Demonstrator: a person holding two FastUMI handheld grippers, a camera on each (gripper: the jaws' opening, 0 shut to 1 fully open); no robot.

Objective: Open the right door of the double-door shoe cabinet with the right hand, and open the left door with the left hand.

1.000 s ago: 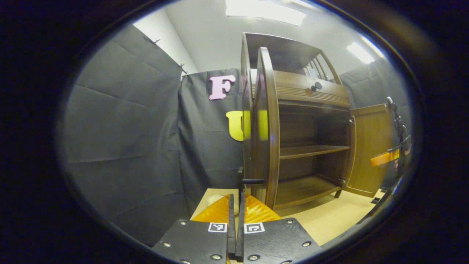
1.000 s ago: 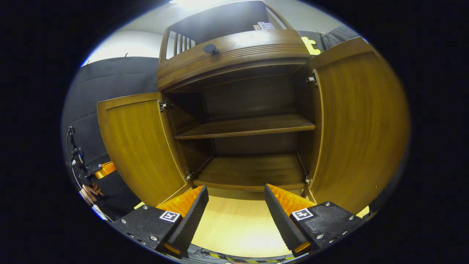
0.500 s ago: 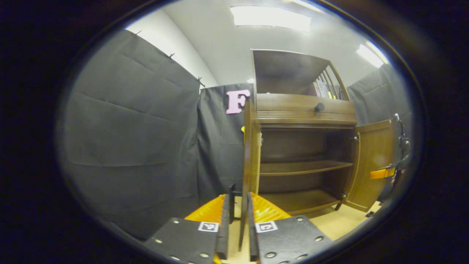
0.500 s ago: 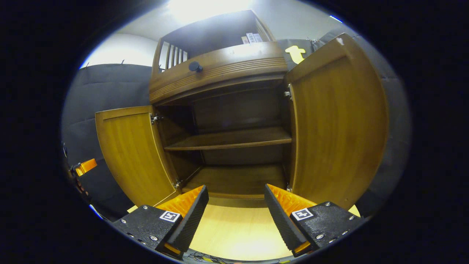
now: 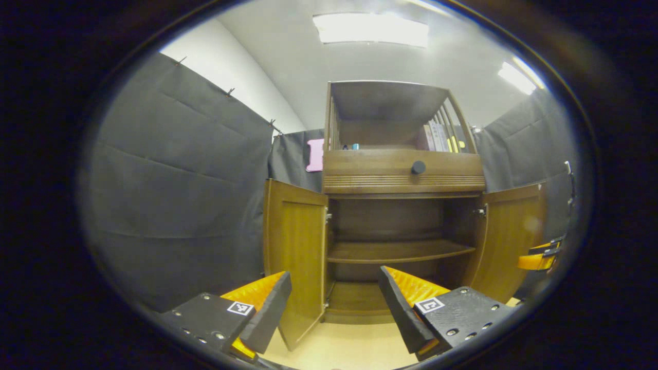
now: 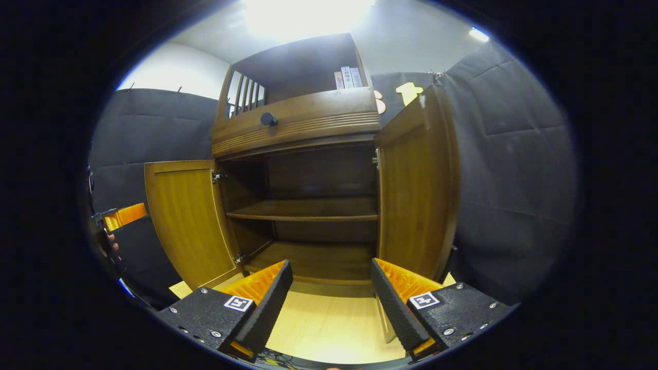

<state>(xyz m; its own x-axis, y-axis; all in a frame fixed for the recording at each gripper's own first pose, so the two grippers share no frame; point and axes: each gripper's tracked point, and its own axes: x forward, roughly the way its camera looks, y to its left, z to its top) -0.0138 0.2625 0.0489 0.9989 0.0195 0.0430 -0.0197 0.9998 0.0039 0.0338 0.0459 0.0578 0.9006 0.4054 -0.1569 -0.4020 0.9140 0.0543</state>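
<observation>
Left gripper view has the shoe cabinet (image 5: 401, 205) in the middle of the frame with both doors swung out: the left door (image 5: 295, 252) stands lower left of centre, turned well away from the opening, and the right door (image 5: 509, 241) stands at centre right. The left gripper (image 5: 334, 303) sits at the bottom of the frame with its jaws released and nothing between them, apart from the left door. At the far right edge the other gripper shows small, beside the right door.

In the right gripper view the cabinet (image 6: 303, 205) fills the centre, the left door (image 6: 187, 221) at centre left and the right door (image 6: 416, 190) right of centre. The right gripper (image 6: 331, 293) is at the bottom, jaws spread wide and empty, touching neither door. The shelf (image 6: 303, 209) and the cabinet floor under it lie bare and in plain sight. A knob (image 6: 267, 119) sits on the drawer front above the opening.

Judged from how the doors stand, the opening looks done, and the step in hand is the retreat. To do it well, draw each gripper straight back with jaws released, clear of the door edges, so neither door is nudged shut. The left door looks the one nearer to a finger, so the left hand wants the more care.
</observation>
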